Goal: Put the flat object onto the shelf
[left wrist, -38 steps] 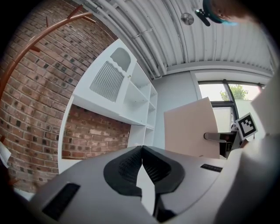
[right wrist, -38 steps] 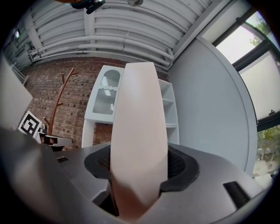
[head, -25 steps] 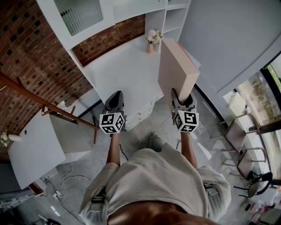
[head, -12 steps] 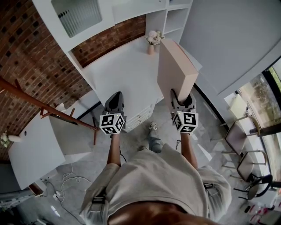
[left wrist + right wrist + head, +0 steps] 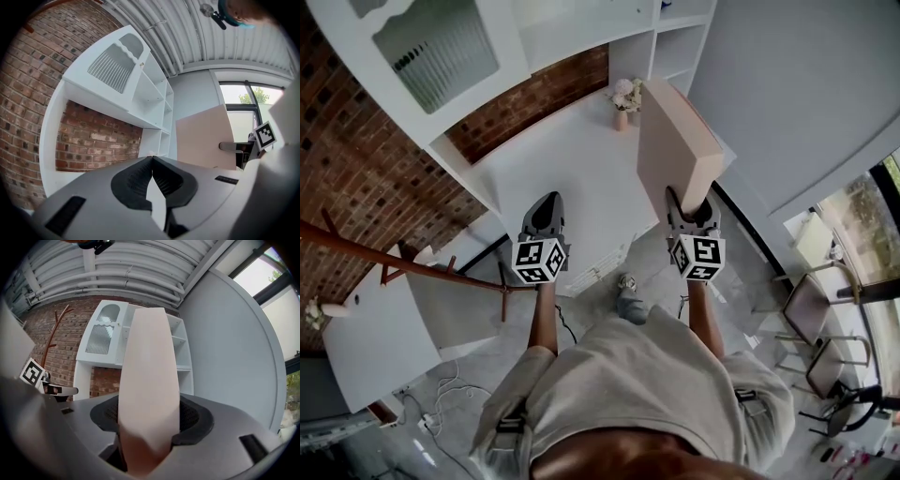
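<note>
A brick wall and a rust-coloured coat stand fill the left of the head view, beside a white cabinet with a ribbed glass door. Below the cabinet runs a bare white table. The left gripper hangs over the table's front edge with its jaws pressed together and nothing between them, as the left gripper view shows. A small vase of pale flowers stands toward the back right of the table. Just right of it, the flat object, a pale pink slab, stands nearly upright in the air. Its lower end is clamped between the jaws of the right gripper, which are spread wide around its thickness. Its upper edge reaches toward the open shelf at the cabinet's right end, without resting on it. The right gripper view looks straight up the slab's narrow face, with the shelf compartments visible behind it. Farther right are a plain grey wall and metal-framed chairs by a window. The person's light shirt fills the foreground.
</note>
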Tool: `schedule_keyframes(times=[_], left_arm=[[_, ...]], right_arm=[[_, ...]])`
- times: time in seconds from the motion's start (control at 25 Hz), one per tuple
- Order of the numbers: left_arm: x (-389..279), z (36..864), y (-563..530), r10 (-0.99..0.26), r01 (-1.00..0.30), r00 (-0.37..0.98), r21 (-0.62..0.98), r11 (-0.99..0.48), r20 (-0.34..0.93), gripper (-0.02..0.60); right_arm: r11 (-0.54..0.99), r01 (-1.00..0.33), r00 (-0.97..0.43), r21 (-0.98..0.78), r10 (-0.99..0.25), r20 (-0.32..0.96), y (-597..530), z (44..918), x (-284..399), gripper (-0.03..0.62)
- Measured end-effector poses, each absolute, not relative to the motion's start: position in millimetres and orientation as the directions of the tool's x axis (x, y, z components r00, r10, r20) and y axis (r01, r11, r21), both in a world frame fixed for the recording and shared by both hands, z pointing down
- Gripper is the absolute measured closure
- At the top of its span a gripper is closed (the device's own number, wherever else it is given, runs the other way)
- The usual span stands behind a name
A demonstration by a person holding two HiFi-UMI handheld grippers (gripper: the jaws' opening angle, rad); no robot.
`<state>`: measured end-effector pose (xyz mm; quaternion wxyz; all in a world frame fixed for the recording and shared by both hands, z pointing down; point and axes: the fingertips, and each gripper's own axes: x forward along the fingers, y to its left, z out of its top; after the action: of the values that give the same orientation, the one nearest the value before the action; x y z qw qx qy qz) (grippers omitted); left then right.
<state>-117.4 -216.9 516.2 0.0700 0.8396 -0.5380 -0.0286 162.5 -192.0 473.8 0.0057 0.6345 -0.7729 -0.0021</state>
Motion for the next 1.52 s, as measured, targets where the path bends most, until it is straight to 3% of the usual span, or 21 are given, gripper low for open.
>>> schedule_keyframes(times=[0.76,1.52], left_arm=[[-81,498,-377,-0.93,-0.926,0.365,0.121,-0.359,0.038,0.565],[-114,505,-376,-0.927,-0.92,0.372,0.145,-0.364,0.036,0.565]], right_arm=[[0.277,-0.961,-0.277,-0.002,-0.961,0.025,-358,472,195,0.307],[0.262,-0.965,-0.261,0.028,-0.965,0.023,-362,467,166,0.307]])
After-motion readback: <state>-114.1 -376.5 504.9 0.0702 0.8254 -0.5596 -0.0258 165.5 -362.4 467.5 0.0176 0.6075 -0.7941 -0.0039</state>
